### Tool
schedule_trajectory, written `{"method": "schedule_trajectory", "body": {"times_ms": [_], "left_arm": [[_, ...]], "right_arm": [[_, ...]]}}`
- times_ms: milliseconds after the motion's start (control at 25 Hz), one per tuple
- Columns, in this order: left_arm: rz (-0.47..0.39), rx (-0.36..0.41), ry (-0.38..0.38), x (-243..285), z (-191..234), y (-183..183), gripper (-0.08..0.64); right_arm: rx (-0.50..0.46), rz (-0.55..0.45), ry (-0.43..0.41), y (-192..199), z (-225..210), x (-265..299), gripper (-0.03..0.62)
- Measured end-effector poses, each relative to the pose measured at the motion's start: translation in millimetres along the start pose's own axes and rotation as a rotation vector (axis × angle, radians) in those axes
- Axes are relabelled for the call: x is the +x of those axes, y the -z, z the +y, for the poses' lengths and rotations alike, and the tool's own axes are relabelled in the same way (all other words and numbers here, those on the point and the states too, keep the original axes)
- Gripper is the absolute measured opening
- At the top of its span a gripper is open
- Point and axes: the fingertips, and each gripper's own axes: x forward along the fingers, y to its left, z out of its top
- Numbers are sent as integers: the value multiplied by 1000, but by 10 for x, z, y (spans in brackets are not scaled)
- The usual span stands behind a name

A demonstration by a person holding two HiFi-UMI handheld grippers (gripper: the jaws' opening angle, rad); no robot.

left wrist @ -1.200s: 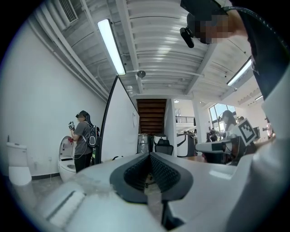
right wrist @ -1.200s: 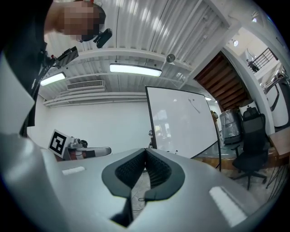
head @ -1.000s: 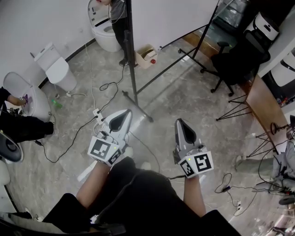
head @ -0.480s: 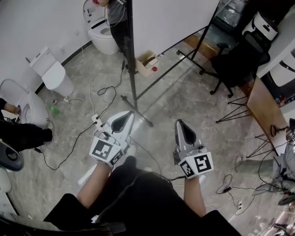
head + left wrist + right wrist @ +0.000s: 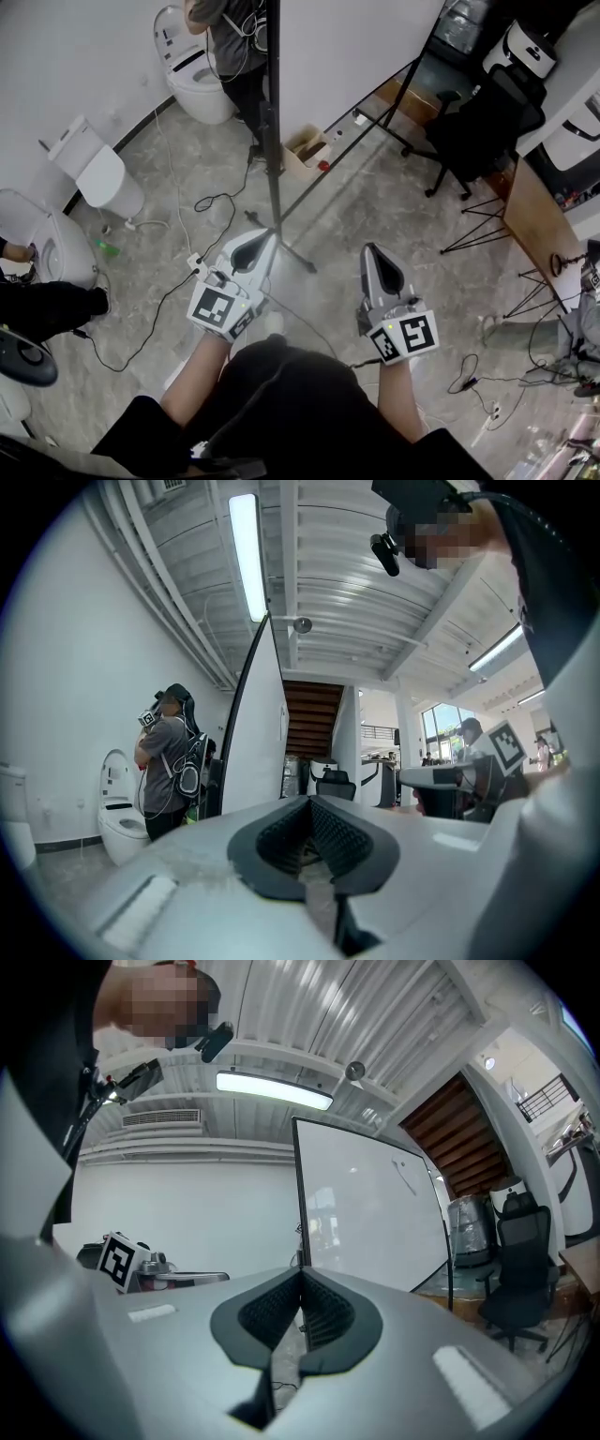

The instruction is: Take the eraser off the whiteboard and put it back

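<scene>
The whiteboard (image 5: 352,42) stands on a black frame ahead of me; its white face shows in the right gripper view (image 5: 375,1213), and edge-on in the left gripper view (image 5: 255,747). I cannot make out an eraser on it in any view. My left gripper (image 5: 265,235) and right gripper (image 5: 367,248) are held level side by side over the floor, pointing towards the board and well short of it. Both are shut with nothing between the jaws, as each gripper's own view confirms (image 5: 309,800) (image 5: 301,1272).
The board's black stand foot (image 5: 281,239) lies just ahead of the left gripper. Cables (image 5: 211,202) trail over the marble floor. Toilets (image 5: 98,173) line the left wall, where a person (image 5: 234,28) stands. A cardboard box (image 5: 307,150) and an office chair (image 5: 473,127) sit farther off.
Both grippers and I have moved forward together towards the whiteboard; the stand foot, box and toilets have slid nearer and lower in the head view. The jaws stayed shut.
</scene>
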Motion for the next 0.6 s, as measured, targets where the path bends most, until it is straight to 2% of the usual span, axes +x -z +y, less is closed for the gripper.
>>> {"method": "schedule_trajectory", "body": {"times_ms": [240, 600], "left_arm": [[-1, 3, 34, 161, 380, 4, 5], [-14, -10, 107, 273, 653, -22, 5]], "right_arm": [[-19, -9, 54, -12, 28, 327, 9], [-26, -10, 134, 19, 72, 539, 9]]}}
